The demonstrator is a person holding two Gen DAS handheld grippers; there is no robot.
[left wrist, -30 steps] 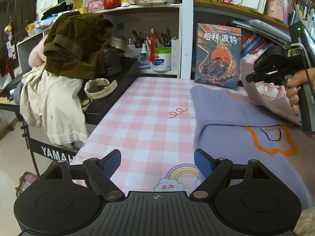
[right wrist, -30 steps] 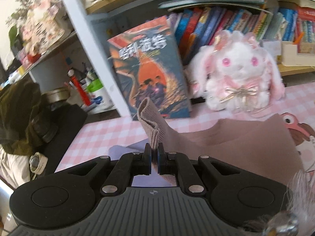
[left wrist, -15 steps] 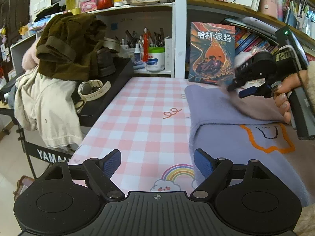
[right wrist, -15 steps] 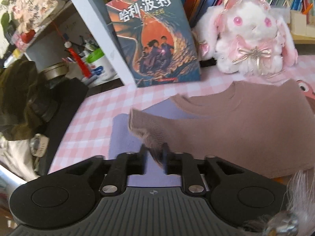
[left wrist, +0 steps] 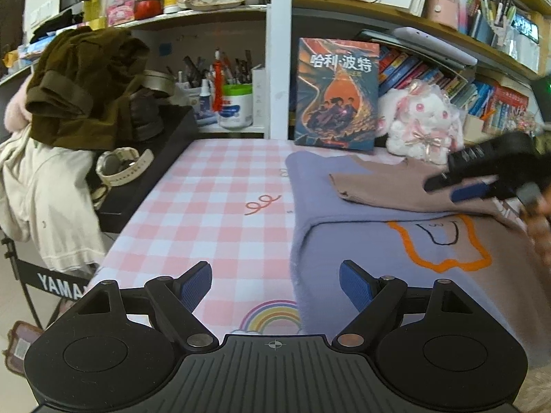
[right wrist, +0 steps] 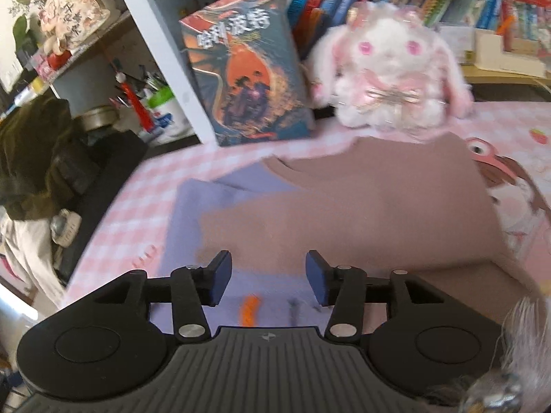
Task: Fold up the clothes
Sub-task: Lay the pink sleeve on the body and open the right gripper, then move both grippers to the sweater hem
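A lavender sweater (left wrist: 344,241) with an orange outline print lies on the pink checked table cover (left wrist: 213,206); its mauve sleeve (left wrist: 378,189) lies folded across it. In the right wrist view the sweater (right wrist: 193,213) and the mauve sleeve (right wrist: 344,213) lie flat ahead. My left gripper (left wrist: 275,284) is open and empty, low over the sweater's near left edge. My right gripper (right wrist: 267,275) is open and empty above the sleeve; it also shows blurred in the left wrist view (left wrist: 482,179).
A book (left wrist: 335,93) and a white plush rabbit (left wrist: 420,120) stand at the back by the shelves. A dark jacket (left wrist: 82,89) and pale clothes (left wrist: 44,199) hang over a black keyboard (left wrist: 144,172) left of the table.
My right gripper carried the mauve sleeve down across the sweater, opened and let it go, then drew back. The sleeve now lies flat. My left gripper stayed open and nearly still.
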